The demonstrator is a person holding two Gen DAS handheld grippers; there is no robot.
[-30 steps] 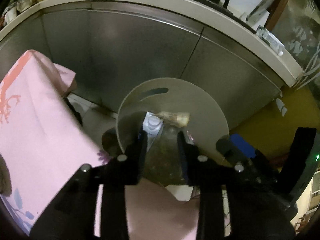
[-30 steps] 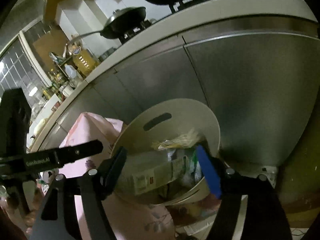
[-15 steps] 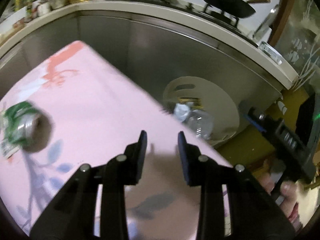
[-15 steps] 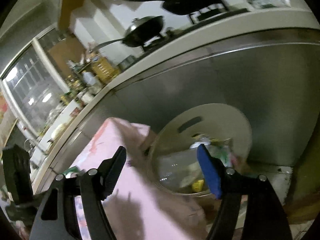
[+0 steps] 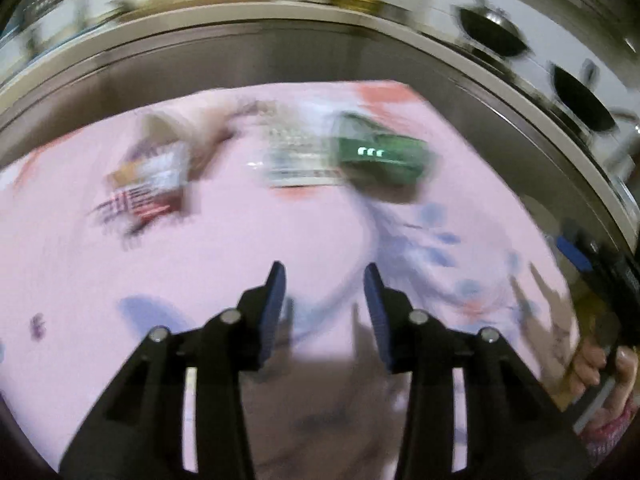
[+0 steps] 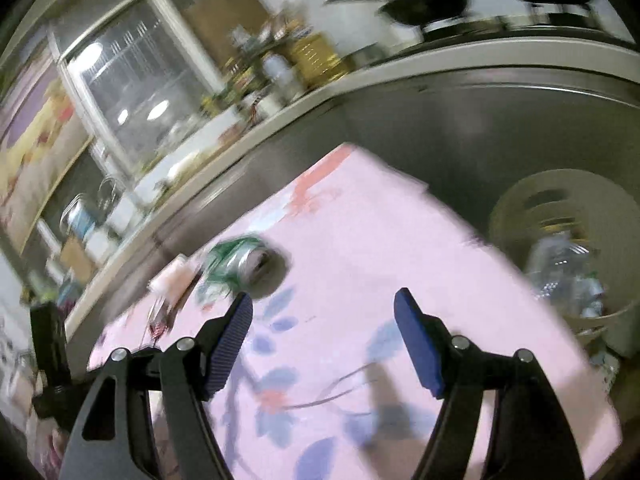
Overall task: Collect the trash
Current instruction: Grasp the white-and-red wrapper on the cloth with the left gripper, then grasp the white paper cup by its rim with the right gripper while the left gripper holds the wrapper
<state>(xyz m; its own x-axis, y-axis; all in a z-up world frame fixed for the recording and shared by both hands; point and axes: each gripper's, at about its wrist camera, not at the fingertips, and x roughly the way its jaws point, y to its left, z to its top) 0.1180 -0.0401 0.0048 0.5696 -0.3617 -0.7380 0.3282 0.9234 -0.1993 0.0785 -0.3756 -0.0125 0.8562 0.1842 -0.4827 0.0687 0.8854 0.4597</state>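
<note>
Risk: a rushed, off-centre pinch could roll the green can (image 5: 380, 156) off the pink cloth (image 5: 200, 264).
- Wrapper (image 5: 148, 188), 10 o'clock.
- Left gripper (image 5: 325, 300): empty, jaws just widening.
- Can, 1 o'clock, well clear.
- Right gripper (image 6: 323, 334): released wide, empty.
- Bin (image 6: 520, 200), 3 o'clock.

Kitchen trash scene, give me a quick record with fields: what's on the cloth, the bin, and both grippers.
surface: pink flowered cloth
trash on cloth: green can on its side; red and white wrapper, blurred
bin: beige bin beside the cloth, a clear plastic bottle inside
left gripper: jaws just opening, nothing between them
right gripper: open wide, empty
remaining: can and wrapper not yet collected
</note>
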